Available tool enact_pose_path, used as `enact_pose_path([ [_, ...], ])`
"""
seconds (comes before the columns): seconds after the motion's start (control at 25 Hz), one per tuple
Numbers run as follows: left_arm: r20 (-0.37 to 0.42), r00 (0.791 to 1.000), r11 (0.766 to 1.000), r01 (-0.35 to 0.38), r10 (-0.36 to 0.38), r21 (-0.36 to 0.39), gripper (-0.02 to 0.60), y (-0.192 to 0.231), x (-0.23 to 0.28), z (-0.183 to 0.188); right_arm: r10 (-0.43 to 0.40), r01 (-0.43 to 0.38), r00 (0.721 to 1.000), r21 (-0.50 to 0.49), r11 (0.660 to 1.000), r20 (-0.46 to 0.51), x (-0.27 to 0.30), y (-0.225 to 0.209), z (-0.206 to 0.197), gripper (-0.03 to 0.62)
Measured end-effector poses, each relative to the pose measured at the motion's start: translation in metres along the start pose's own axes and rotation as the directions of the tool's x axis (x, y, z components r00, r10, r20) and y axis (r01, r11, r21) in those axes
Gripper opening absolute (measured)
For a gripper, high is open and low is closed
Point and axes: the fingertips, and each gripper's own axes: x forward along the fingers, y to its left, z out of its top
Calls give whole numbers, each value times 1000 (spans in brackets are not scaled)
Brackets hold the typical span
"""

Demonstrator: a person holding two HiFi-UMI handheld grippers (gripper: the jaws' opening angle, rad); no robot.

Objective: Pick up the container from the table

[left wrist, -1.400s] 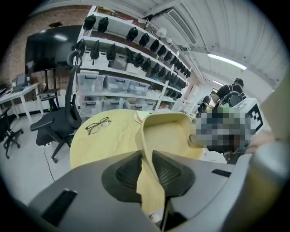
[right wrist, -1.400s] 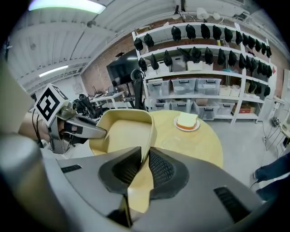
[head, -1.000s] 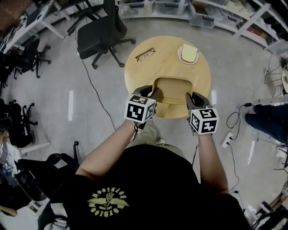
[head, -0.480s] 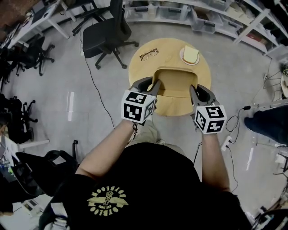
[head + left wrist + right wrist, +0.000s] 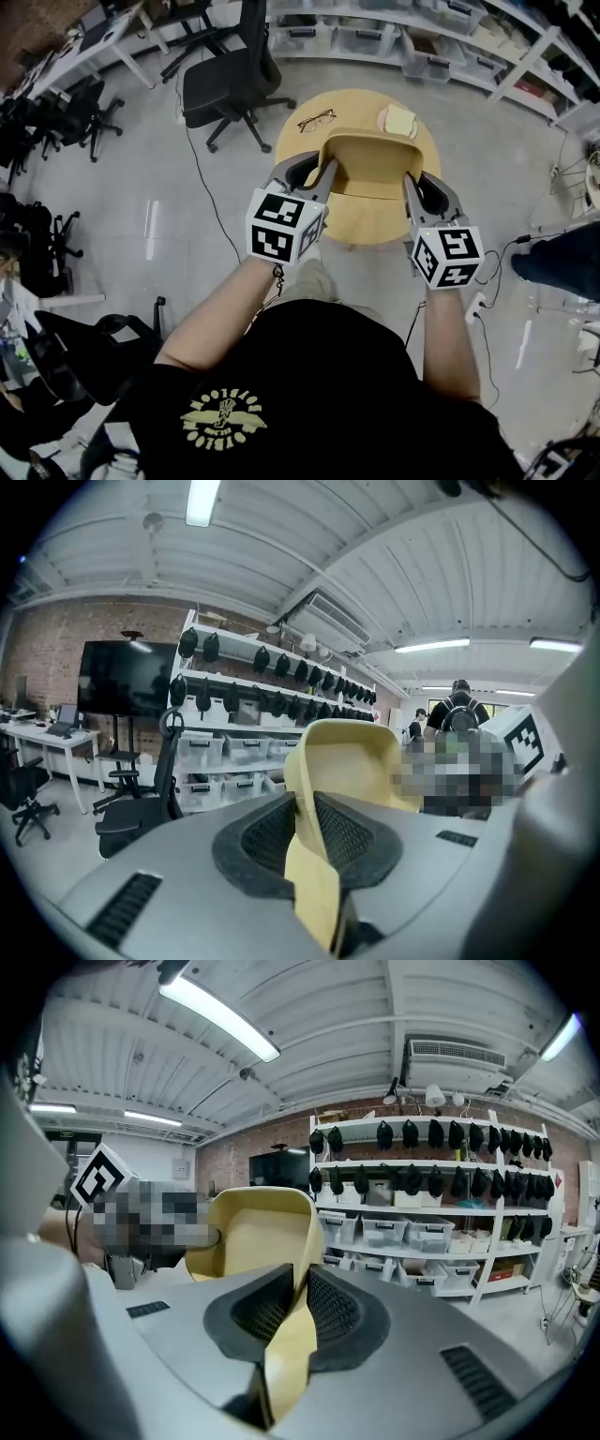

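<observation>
Left gripper (image 5: 325, 172) and right gripper (image 5: 409, 181) fingers clamped, 2 forearms extended.

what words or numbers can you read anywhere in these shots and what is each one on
No text here reads clearly.
shirt print: curved yellow lettering round an emblem, too blurred to read.
left marker cube: black and white square patterns only, no words.
right marker cube: the same, patterns only.
shelf bins: labels, if any, too small to read.

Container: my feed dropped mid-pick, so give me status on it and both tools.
Left tool, right tool: each shut on a container side wall. Container held up off the table. Nothing in the way; glasses, plate sit behind.
</observation>
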Motion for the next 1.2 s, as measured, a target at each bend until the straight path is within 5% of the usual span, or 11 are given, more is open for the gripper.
enact_pose_path([
  [0.52, 148, 989, 994, -28, 12, 103, 70, -19, -36, 59, -11, 16, 994, -39, 999, 111, -39, 7, 51, 63],
  [1.2, 159, 987, 992, -38, 19, 119, 67, -37, -56, 61, -8, 12, 992, -30, 999, 127, -63, 15, 46, 64],
])
